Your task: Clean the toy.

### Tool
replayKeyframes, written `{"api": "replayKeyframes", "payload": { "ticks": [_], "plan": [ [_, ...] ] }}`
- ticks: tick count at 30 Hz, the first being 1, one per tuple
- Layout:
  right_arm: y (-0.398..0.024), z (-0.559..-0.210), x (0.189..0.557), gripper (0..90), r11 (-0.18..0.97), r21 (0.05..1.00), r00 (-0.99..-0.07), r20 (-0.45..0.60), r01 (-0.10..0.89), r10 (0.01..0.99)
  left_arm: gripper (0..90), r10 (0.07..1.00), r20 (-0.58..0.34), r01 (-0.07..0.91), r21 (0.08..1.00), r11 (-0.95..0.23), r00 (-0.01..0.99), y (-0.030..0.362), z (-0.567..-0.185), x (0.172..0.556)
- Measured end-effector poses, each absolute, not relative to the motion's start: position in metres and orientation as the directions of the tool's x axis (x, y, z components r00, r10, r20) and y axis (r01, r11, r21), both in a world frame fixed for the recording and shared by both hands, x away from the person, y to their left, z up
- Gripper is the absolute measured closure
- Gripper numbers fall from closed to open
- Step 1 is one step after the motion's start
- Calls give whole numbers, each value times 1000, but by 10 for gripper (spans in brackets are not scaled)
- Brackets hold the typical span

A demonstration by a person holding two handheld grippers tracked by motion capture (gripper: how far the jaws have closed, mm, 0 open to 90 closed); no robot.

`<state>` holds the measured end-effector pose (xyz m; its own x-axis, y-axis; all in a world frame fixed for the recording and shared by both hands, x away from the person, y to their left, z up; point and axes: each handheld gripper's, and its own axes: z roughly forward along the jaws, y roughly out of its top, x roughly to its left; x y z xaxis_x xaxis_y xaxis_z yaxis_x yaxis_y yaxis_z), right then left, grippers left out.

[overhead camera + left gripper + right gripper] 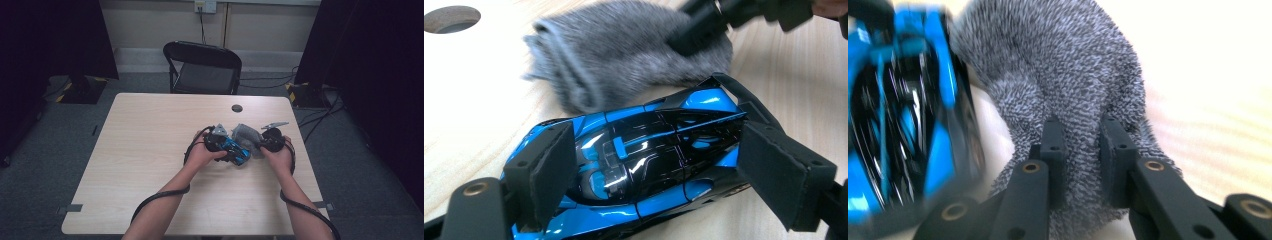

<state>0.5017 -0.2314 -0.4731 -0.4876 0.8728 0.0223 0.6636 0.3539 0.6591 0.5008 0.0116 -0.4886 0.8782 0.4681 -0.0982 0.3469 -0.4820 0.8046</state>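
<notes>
Two tools grip: left tool (pixel 649 165) clamps the blue car (pixel 644 160), right tool (pixel 1083 150) pinches grey cloth (pixel 1073 65).

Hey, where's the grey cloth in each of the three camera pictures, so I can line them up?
High view: the grey cloth lies right of centre on the table, between the two hands.
Left gripper view: top centre, beyond the blue toy car.
Right gripper view: centre, pinched in the right gripper.
Shared landmark: the blue toy car, directly beside the cloth.
</notes>
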Motion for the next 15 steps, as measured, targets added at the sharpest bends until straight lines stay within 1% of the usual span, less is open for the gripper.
{"api": "replayKeyframes", "payload": {
  "ticks": [2, 5, 7, 11, 12, 13, 15],
  "plan": [
    [-227, -468, 506, 763, 324, 678, -468, 33, 660, 883, 156, 470, -83, 340, 800, -493, 878, 12, -489, 502],
    [-218, -463, 515, 763, 335, 685, -476, 21, 647, 879, 147, 473, -83, 340, 804, -489, 877, 12, -491, 502],
    [-210, -465, 522, 762, 355, 673, -488, 10, 649, 873, 136, 473, -88, 340, 808, -481, 877, 12, -492, 503],
    [-195, -475, 532, 760, 428, 639, -559, 3, 639, 829, 134, 493, -97, 358, 808, -469, 865, 14, -494, 505],
    [-190, -478, 533, 760, 466, 621, -578, -25, 630, 815, 135, 489, -100, 357, 808, -468, 867, 14, -494, 506],
    [-188, -479, 532, 760, 484, 616, -589, -39, 622, 807, 136, 488, -99, 356, 809, -468, 867, 14, -494, 506],
    [-189, -479, 532, 760, 494, 622, -612, -31, 607, 791, 144, 487, -90, 349, 808, -474, 869, 13, -494, 507]
  ]
}}
